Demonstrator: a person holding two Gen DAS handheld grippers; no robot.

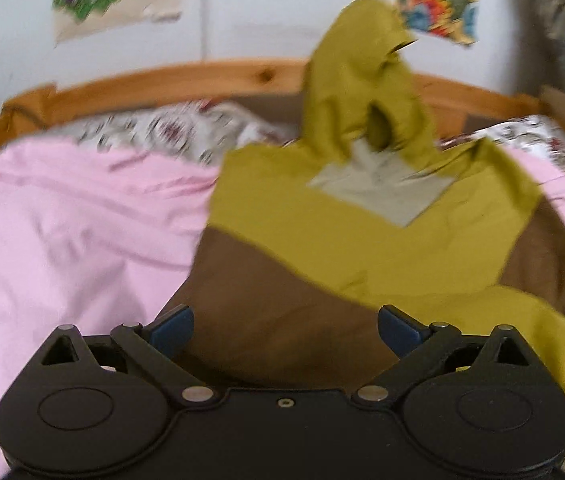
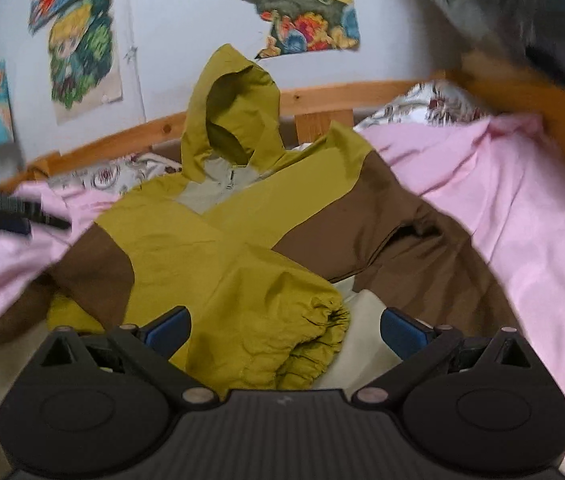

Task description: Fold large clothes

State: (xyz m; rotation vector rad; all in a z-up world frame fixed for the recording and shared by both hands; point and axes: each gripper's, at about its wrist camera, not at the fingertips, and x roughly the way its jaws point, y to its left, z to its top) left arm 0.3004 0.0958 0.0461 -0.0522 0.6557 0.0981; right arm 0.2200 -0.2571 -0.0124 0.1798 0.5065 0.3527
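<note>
One hooded jacket on pink sheet; left hand-held gripper and right hand-held gripper both wide, empty.

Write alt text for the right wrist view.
An olive and brown hooded jacket lies on a pink sheet, sleeves crossed over its front, hood propped up. The open right gripper hovers above an elastic cuff.
</note>
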